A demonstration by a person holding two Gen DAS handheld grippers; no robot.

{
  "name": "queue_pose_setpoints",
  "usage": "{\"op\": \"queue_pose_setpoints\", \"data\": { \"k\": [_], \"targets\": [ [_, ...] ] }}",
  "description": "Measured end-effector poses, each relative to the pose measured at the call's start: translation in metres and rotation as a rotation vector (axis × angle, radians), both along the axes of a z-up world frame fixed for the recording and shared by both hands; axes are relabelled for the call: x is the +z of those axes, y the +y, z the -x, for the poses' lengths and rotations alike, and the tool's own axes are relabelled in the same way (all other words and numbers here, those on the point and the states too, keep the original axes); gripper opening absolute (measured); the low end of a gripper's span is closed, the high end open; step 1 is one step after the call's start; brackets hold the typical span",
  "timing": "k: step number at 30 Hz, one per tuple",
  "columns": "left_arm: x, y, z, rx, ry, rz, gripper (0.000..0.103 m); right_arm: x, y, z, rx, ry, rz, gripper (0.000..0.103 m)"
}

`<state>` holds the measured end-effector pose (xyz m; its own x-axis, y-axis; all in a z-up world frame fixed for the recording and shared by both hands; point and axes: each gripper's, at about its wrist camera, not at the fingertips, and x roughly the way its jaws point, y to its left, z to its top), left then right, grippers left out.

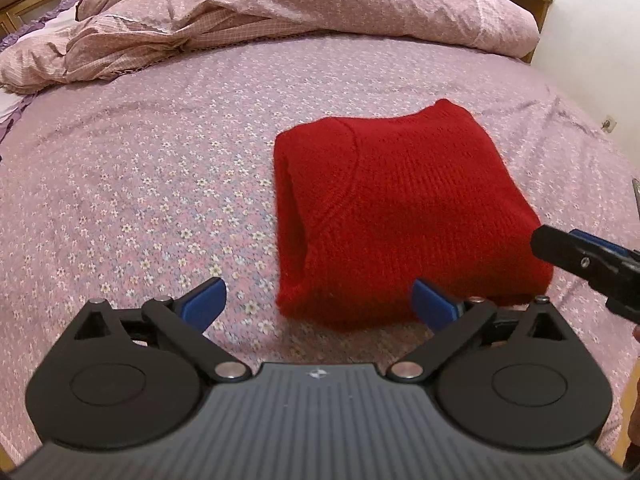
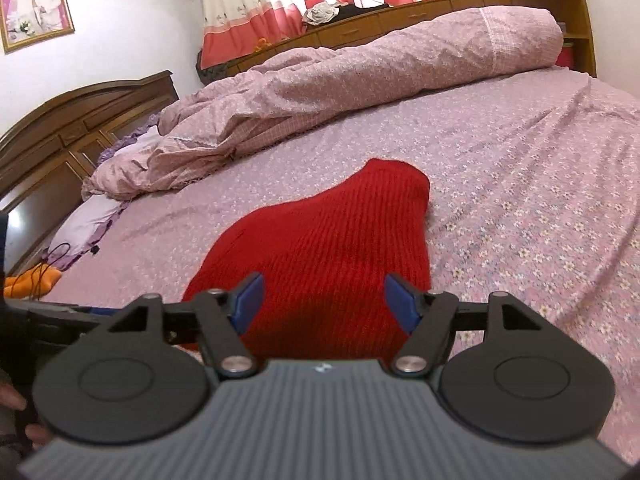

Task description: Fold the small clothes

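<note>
A folded red knit sweater (image 1: 404, 208) lies flat on a bed's lilac floral sheet (image 1: 160, 184), its near edge just ahead of both handheld tools. The left gripper (image 1: 318, 300) hangs above the sheet at the sweater's near left corner, blue pads (image 1: 206, 302) spread wide with nothing between them. The right gripper (image 2: 323, 300) hovers over the sweater's near edge, jaws parted and not pressing the knit. A rumpled pink duvet (image 2: 360, 76) is heaped along the far side, beside a dark wooden headboard (image 2: 68, 128).
</note>
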<state>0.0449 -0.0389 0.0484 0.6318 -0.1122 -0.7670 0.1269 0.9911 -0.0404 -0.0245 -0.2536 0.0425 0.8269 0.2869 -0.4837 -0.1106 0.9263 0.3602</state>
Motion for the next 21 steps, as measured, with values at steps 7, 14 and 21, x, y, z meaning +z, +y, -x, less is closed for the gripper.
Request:
{"op": "queue_pose_setpoints", "data": {
  "k": [7,14,21],
  "targets": [
    [-0.004,-0.007,0.009,0.0,0.03,0.0,0.102,-0.005,0.004,0.015,0.01,0.029,0.004,0.069],
    [-0.013,-0.009,0.006,0.004,0.061,-0.01,0.102,-0.019,0.005,0.017,0.002,0.075,0.008,0.069],
    [-0.022,-0.01,0.002,0.003,0.087,-0.02,0.102,-0.027,0.006,0.014,-0.012,0.096,0.03,0.069]
  ]
}}
